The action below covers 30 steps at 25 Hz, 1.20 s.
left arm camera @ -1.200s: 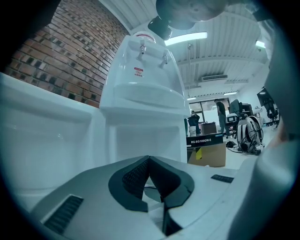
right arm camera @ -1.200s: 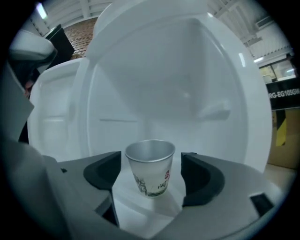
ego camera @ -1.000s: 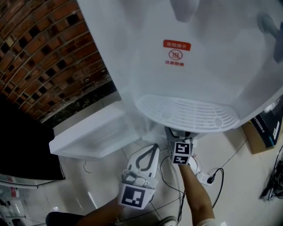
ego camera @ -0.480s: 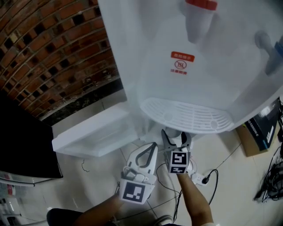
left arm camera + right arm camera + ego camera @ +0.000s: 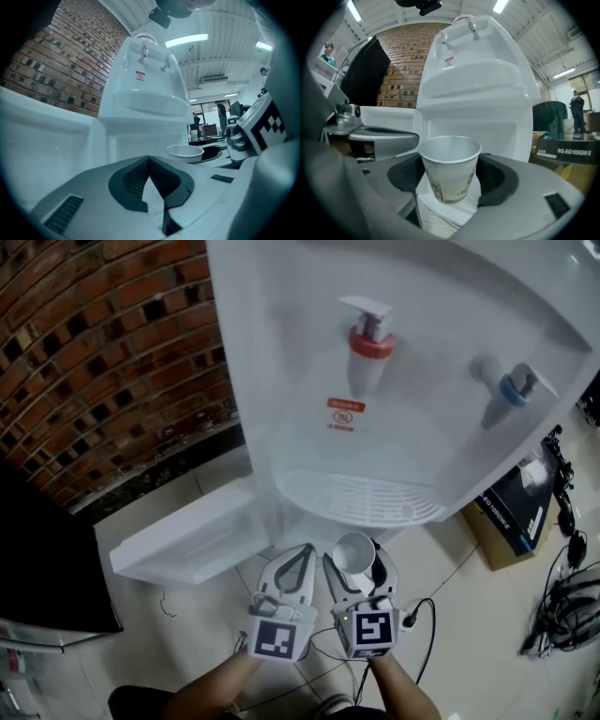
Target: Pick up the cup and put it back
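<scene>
Right gripper (image 5: pixel 354 559): my right gripper view shows a white paper cup (image 5: pixel 450 164) with a faint printed design between the jaws. The dark pads press on both sides of it. The jaws have just been closing and now stand fairly wide, set by the cup's width. The cup is upright with a slight lean, its mouth is up and its inside is empty. Its base rests on nothing.

Left gripper (image 5: pixel 305 549): the jaws are brought together at the tips and nothing is between them. It sits just beside the right gripper, on its left, and both point toward the dispenser.

Position of the cup: from the head view it hangs just below the front edge of the slotted drip tray (image 5: pixel 356 498) of the tall white water dispenser (image 5: pixel 422 324). It is clear of the tiled floor (image 5: pixel 187 634). The right gripper view places it in front of the dispenser's recessed lower compartment.

Surroundings: a red tap (image 5: pixel 368 345) and a blue tap (image 5: pixel 511 390) are above the tray. A white flat panel (image 5: pixel 187 535) juts out at the dispenser's lower left. A red-brown brick wall (image 5: pixel 103 352) is behind on the left. A black-and-brown cardboard box (image 5: pixel 511 507) is on the floor to the right, and black cables (image 5: pixel 427 615) trail near it.
</scene>
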{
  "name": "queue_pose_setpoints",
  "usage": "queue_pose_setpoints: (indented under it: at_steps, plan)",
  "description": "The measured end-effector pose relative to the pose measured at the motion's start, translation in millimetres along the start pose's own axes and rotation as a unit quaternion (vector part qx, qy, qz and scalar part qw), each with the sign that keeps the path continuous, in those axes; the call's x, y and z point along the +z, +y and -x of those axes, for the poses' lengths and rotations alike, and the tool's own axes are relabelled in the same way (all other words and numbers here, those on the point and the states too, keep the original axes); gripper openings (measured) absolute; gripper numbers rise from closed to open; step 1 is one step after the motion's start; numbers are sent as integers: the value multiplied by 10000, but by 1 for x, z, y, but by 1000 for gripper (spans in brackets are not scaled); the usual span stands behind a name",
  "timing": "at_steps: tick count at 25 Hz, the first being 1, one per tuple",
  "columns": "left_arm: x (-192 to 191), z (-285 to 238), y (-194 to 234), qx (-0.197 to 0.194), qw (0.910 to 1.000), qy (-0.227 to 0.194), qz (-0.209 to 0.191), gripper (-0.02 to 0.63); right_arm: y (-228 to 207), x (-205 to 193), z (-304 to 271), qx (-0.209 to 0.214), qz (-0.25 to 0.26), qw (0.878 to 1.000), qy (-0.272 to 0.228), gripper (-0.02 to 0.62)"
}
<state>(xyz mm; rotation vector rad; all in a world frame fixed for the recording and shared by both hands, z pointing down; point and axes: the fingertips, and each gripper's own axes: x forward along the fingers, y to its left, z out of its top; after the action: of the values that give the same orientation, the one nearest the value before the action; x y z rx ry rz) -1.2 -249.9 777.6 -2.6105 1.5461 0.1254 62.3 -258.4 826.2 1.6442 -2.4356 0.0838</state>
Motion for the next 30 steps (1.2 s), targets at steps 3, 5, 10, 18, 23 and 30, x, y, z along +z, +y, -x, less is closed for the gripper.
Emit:
queue_pose_setpoints:
  at_steps: [3,5,10,18,23,30]
  plan:
    - [15,0,-9,-128,9999,23,-5,3,3,20,17,11,12,9999,120,347]
    - [30,1,-9,-105,9999,7,98,3,2,38,25,-2,30,9999,125,347]
    - [91,17,-6,-127,9997,127,-149,3,5,92,57,47,243,9995,174,347]
    - [218,43,7,-51,9995,309,-82,3,17,213,111,68,361,9987,362,345]
    - [307,50,12,-39,9993,358,44,2,25,307,140,50,260,9990,371,345]
    - [452,40,6,-162,9996,245,-6,2,36,433,177,106,78,9992,384,345]
